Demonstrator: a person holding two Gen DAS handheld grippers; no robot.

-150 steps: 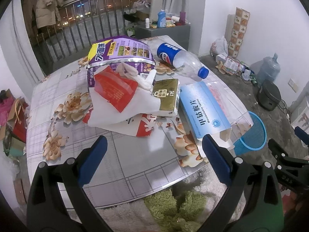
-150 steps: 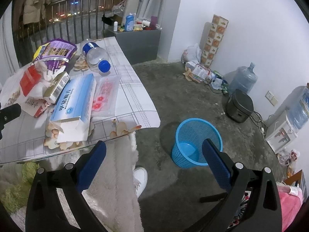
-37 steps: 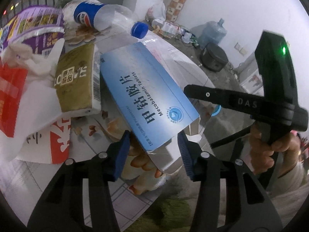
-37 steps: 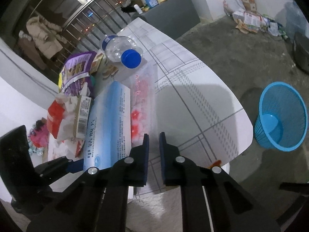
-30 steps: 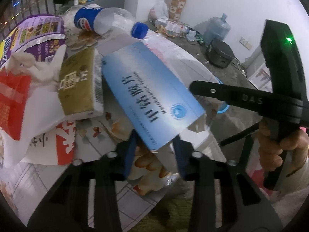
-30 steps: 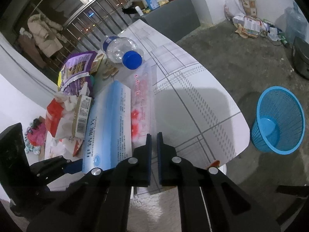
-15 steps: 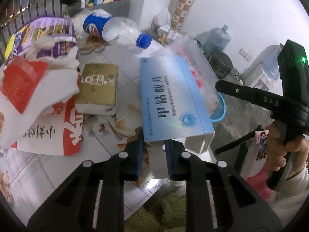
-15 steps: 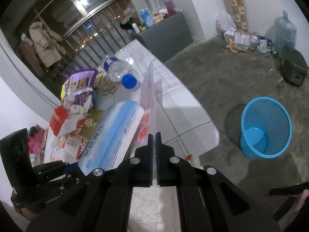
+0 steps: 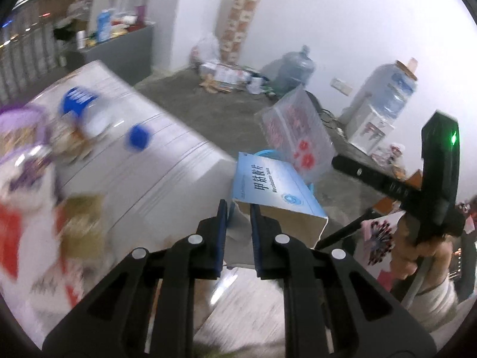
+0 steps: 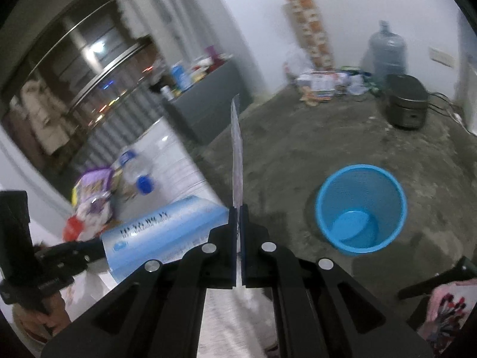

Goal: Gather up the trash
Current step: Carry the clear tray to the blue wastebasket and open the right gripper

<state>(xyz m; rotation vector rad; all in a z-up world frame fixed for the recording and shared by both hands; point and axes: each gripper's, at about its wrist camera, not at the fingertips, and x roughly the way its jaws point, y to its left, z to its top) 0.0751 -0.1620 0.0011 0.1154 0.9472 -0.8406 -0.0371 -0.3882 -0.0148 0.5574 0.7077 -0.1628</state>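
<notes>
Clear plastic sheet [image 10: 236, 152], pinched edge-on in the right tongs [image 10: 239, 238], could slip; left tongs [image 9: 238, 223] clamp the blue cardboard box's [image 9: 274, 191] flimsy flap.

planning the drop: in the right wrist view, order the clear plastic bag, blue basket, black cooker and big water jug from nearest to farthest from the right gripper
1. clear plastic bag: pinched in the right gripper, standing edge-on.
2. blue basket: on the floor, right of the gripper.
3. black cooker: farther back, right.
4. big water jug: against the back wall.
</notes>
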